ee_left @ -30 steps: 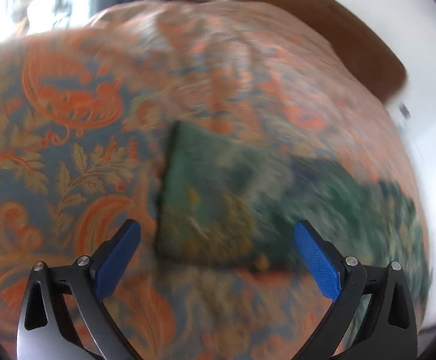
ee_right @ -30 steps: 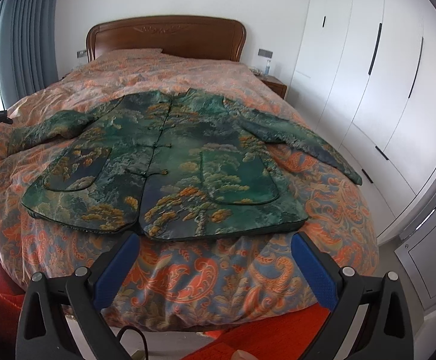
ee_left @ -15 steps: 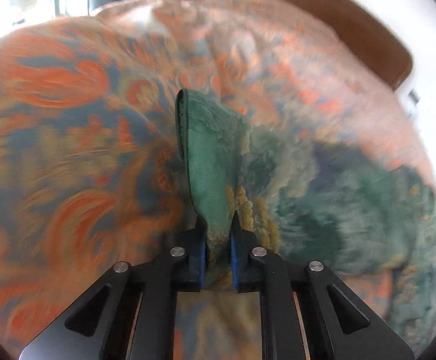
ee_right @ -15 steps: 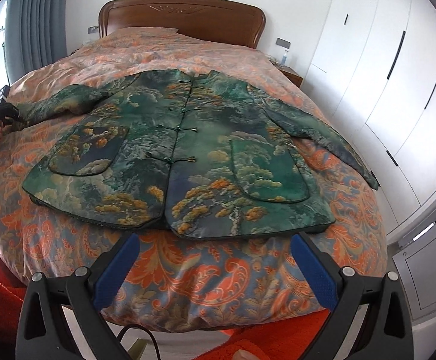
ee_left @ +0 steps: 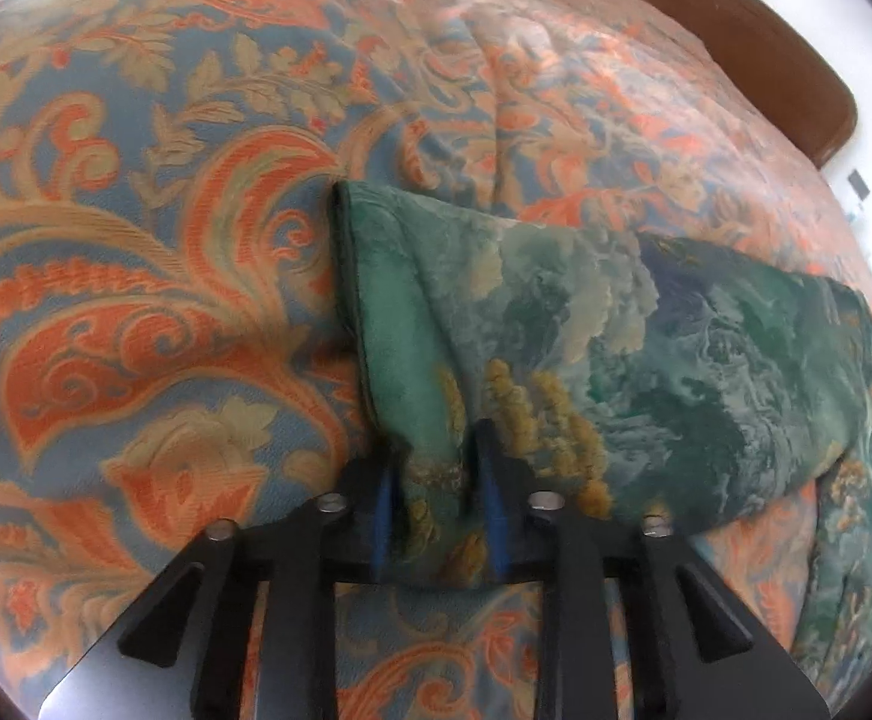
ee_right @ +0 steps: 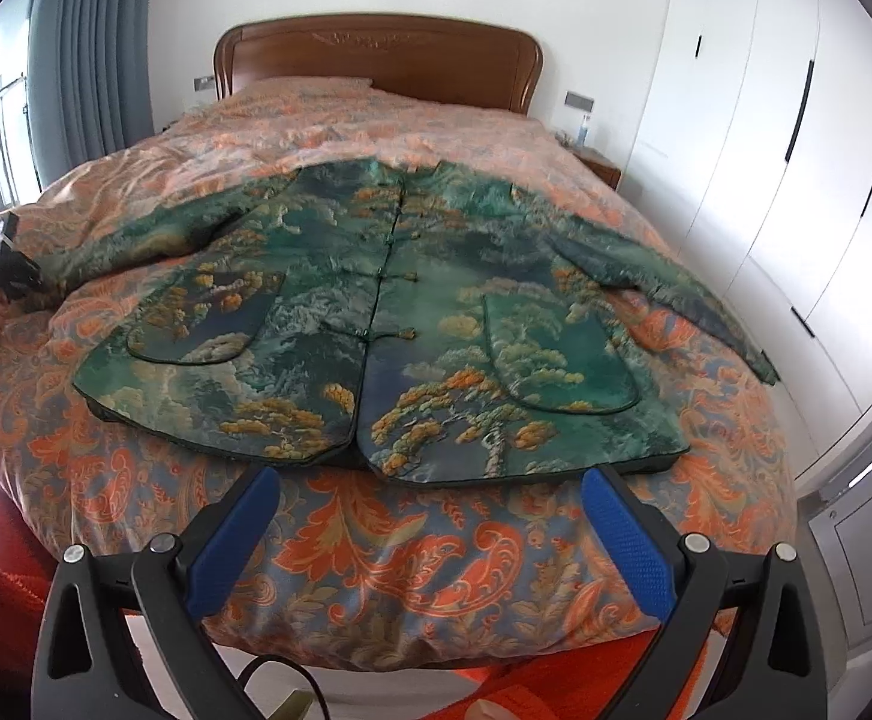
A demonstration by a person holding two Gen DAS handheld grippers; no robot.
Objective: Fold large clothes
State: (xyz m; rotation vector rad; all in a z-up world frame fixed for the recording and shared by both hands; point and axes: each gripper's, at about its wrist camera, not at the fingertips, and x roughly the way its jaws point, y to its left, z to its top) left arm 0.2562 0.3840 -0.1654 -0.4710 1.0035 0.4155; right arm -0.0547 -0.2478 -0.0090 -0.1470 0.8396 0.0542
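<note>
A green brocade jacket with tree patterns lies flat, front up, on the bed, both sleeves spread out. My left gripper is shut on the cuff end of its left sleeve, pinching a fold of cloth between the blue pads. In the right wrist view the left gripper shows at the far left, at the sleeve end. My right gripper is open and empty, held above the foot of the bed, short of the jacket hem.
The bed has an orange and blue paisley cover and a wooden headboard. White wardrobe doors stand along the right. A grey curtain hangs at the left. A nightstand sits beside the headboard.
My left gripper went from open above the sleeve cuff to shut on it. My right gripper stayed open and moved nearer the foot of the bed.
</note>
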